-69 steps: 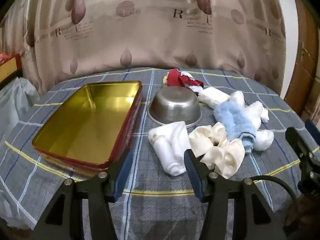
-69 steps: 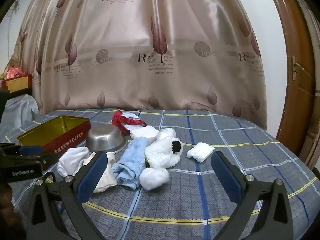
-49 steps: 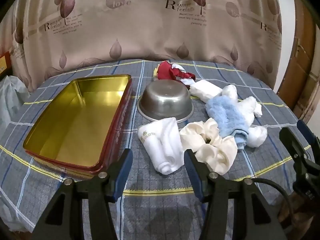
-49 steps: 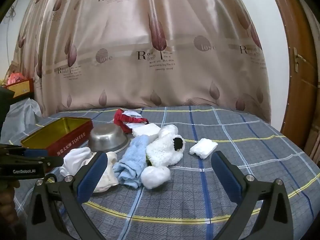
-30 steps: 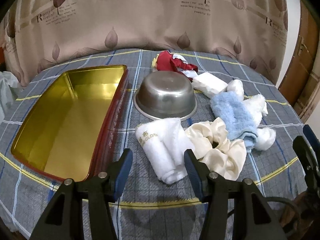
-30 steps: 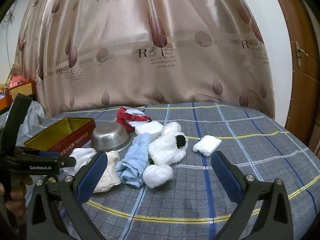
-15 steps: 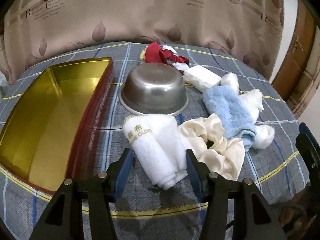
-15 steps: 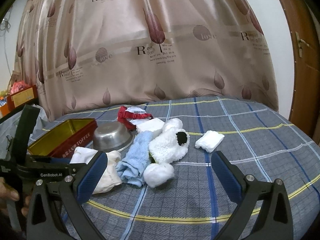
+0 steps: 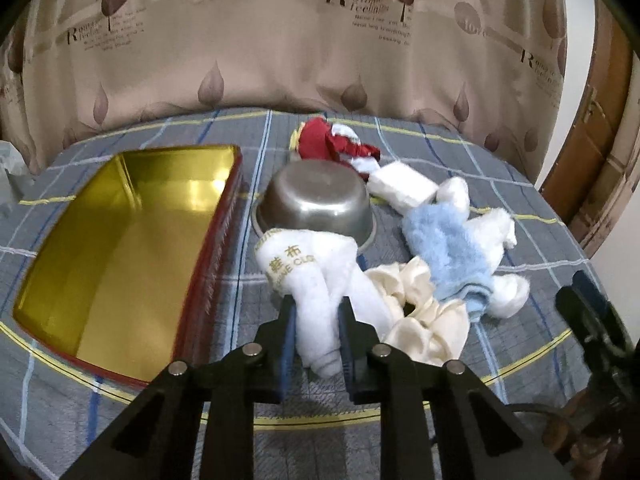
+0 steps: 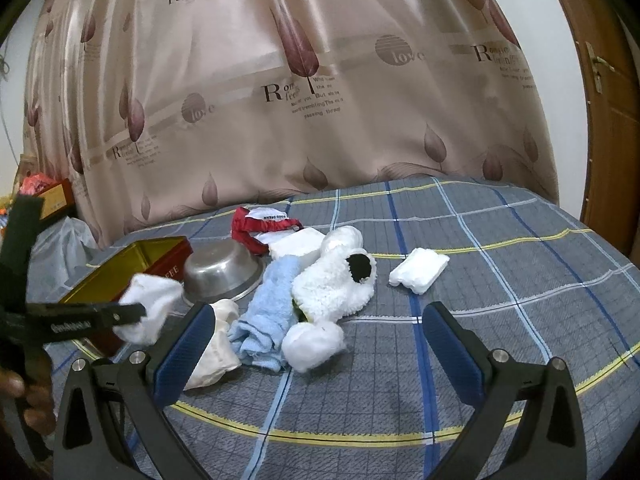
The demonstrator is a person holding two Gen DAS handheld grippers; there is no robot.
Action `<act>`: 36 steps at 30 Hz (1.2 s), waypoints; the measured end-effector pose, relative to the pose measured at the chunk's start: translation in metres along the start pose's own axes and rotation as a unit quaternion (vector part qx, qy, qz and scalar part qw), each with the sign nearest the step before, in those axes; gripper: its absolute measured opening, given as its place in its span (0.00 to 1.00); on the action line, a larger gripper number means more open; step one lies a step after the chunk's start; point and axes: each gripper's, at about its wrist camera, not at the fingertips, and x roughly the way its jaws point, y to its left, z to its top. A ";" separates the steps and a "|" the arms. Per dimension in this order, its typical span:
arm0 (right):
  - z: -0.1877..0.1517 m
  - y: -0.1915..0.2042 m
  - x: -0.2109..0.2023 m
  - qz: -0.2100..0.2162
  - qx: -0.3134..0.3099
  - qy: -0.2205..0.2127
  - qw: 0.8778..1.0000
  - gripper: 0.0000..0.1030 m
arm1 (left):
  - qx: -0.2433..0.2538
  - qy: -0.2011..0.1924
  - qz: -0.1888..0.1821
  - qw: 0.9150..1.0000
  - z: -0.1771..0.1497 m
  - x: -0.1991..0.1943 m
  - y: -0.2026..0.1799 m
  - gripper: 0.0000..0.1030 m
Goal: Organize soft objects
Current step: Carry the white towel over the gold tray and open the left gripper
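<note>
My left gripper [image 9: 316, 308] is shut on a rolled white cloth [image 9: 308, 268] with gold lettering; it also shows in the right wrist view [image 10: 150, 304], raised a little. An open gold tin with red sides [image 9: 120, 240] lies to its left. A cream scrunchie [image 9: 416, 312], a light blue towel [image 9: 444, 248], a white plush toy [image 10: 336, 280] and a red and white cloth [image 9: 328, 144] lie around a steel bowl [image 9: 316, 200]. My right gripper [image 10: 320, 332] is open and empty, held before the pile.
A small white packet [image 10: 418, 270] lies apart to the right on the checked grey tablecloth [image 10: 500, 280]. Another white folded piece [image 9: 400, 186] lies behind the bowl. A curtain hangs behind the table, and a wooden door [image 10: 612, 120] stands at the right.
My left gripper moved forward around the rolled white cloth and closed on it, and the cloth has come up slightly. My right gripper has stayed open and nearly still.
</note>
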 end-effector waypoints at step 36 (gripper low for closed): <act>-0.001 0.016 0.019 -0.039 -0.044 0.055 0.997 1.00 | 0.008 0.028 0.119 0.992 0.093 0.043 0.146 0.25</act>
